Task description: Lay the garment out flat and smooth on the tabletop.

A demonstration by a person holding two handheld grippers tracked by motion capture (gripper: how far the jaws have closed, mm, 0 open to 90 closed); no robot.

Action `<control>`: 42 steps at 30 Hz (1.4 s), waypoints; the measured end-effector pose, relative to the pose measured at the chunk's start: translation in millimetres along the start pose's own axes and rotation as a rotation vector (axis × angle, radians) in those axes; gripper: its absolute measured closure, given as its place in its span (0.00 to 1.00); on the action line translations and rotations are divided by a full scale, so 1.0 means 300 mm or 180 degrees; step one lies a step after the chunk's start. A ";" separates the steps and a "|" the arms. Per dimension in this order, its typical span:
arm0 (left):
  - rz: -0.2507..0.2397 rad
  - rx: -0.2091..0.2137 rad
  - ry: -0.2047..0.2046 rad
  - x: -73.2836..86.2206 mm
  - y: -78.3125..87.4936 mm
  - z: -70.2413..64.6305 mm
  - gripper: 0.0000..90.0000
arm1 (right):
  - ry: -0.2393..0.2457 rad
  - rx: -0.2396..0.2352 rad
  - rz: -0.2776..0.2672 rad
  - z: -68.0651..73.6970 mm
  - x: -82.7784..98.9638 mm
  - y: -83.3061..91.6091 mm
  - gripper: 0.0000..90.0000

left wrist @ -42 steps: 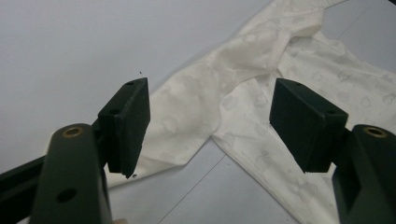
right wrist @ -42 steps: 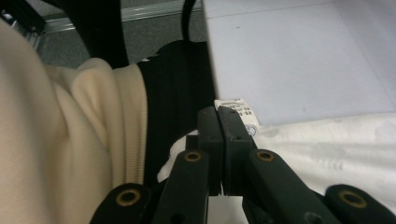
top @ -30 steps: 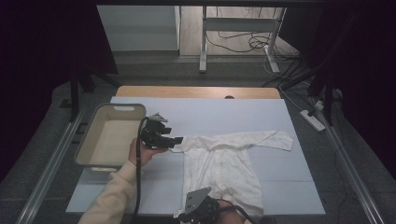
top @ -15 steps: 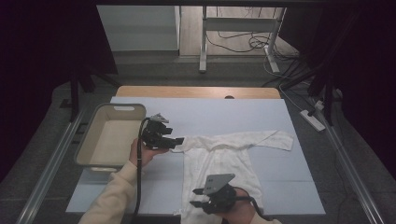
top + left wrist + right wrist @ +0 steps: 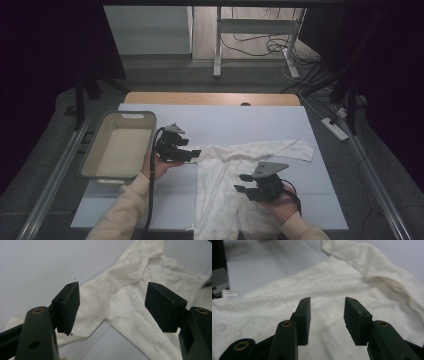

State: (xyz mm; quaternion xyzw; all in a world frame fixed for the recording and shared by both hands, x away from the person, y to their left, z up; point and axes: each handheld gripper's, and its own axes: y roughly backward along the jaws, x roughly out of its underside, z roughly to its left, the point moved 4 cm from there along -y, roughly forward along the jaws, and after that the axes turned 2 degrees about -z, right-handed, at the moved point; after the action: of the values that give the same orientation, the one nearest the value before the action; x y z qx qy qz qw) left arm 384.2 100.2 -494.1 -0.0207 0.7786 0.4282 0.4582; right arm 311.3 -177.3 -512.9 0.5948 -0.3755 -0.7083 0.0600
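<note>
On the counter's near half, a white garment (image 5: 235,185) is spread flat, unfolded.
No fold is made yet; the left tongs (image 5: 194,154) gape over its sleeve, gripping nothing, the right tongs (image 5: 241,183) have just been opening, empty, above its body; the bin (image 5: 92,160) at the left edge is unused.

Right claw (image 5: 242,184): position changed. Formerly at the counter's (image 5: 240,122) 6 o'clock edge, low in the high view over the hem of the white garment (image 5: 225,200); now further toward 1 o'clock, above the garment's body, held in the person's right hand (image 5: 280,202).

Right claw, jaws: formerly closed together; have just been opening and now stand apart. In the right gripper view nothing lies between them; the cloth shows beneath and beyond.

Garment hem at 6 o'clock: no longer covered by the claw.
</note>
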 end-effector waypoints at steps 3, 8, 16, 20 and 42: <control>0.0004 0.0021 -0.0050 0.000 -0.009 -0.010 0.32 | -0.0003 0.0103 0.0035 -0.035 0.014 0.006 0.62; 0.0027 0.0006 -0.0194 0.000 -0.029 -0.032 0.34 | -0.0089 0.0234 0.0101 -0.089 0.039 0.011 0.61; 0.0127 0.0049 -0.0366 0.004 -0.094 -0.070 0.34 | -0.0188 0.0411 0.0128 -0.150 0.061 0.020 0.60; 0.0177 0.0056 -0.0448 0.008 -0.135 -0.086 0.35 | -0.0233 0.0484 0.0142 -0.179 0.072 0.024 0.59; 0.0588 -0.0162 -0.0781 -0.004 -0.319 -0.080 0.37 | -0.0386 0.0614 0.0134 -0.247 0.091 0.038 0.57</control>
State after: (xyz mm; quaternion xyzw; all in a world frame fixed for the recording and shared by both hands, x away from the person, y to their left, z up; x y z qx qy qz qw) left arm 409.0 22.7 -550.1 0.0919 0.7042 0.4875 0.5079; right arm 365.2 -234.0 -528.7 0.5458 -0.4573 -0.7021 -0.0055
